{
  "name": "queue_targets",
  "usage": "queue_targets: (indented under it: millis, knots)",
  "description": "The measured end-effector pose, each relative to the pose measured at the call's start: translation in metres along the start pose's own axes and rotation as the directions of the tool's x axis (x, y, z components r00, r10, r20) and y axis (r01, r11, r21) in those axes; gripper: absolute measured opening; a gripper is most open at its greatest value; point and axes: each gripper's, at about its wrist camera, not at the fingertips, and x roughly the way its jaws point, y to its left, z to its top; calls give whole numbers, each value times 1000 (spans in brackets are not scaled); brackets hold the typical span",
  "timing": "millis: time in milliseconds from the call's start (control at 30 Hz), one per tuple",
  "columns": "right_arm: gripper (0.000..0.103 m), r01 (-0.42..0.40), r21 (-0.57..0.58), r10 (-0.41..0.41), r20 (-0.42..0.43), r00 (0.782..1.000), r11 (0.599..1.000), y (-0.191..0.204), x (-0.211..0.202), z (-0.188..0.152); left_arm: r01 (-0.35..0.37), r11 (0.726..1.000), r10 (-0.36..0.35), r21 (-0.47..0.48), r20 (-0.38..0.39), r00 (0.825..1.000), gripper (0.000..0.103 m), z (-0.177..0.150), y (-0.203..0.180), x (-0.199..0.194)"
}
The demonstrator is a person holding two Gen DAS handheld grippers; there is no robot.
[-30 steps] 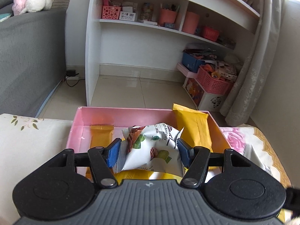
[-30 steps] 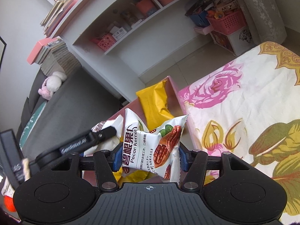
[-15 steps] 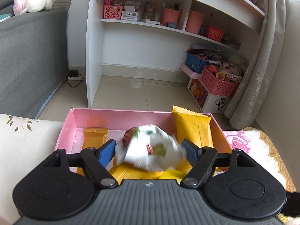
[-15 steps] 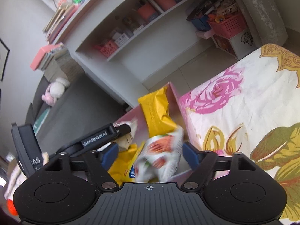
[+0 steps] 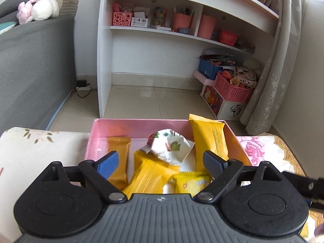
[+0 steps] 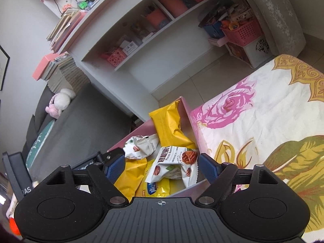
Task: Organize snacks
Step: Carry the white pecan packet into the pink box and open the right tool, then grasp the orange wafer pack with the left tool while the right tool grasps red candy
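Note:
A pink box (image 5: 95, 133) (image 6: 187, 106) sits on the floral cloth and holds several yellow snack packets (image 5: 208, 139) (image 6: 170, 123). A white nut packet (image 5: 170, 147) lies in the box in the left wrist view. A white pecan kernel packet (image 6: 174, 164) lies in the box in the right wrist view, with the other white packet (image 6: 139, 146) behind it. My left gripper (image 5: 161, 162) is open and empty just above the box's near side. My right gripper (image 6: 162, 167) is open and empty over the box, its jaws standing either side of the pecan packet without touching it.
The floral cloth (image 6: 263, 121) spreads right of the box. Beyond the edge are a tiled floor (image 5: 141, 101), a white shelf unit (image 5: 154, 30), pink baskets (image 5: 232, 89), a curtain (image 5: 269, 77) and a grey sofa (image 5: 30, 64). The left gripper's body shows in the right wrist view (image 6: 109, 158).
Both grippers opened and let go of their white packets, which dropped into the pink box. Both grippers drew back and up slightly.

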Motion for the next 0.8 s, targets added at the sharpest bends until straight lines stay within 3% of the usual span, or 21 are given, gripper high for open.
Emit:
queue_targets:
  millis: [400,800]
  knots:
    - [95,39,-117,-40,-8,999,992,22,-41,-9,-32,999,32,31,7,999,103,-11,15,-58]
    - [97,2,-220,-4,-8,1000,975,53,-76,-26,-39,999,39,31,-16,999,103,-39,35,-101]
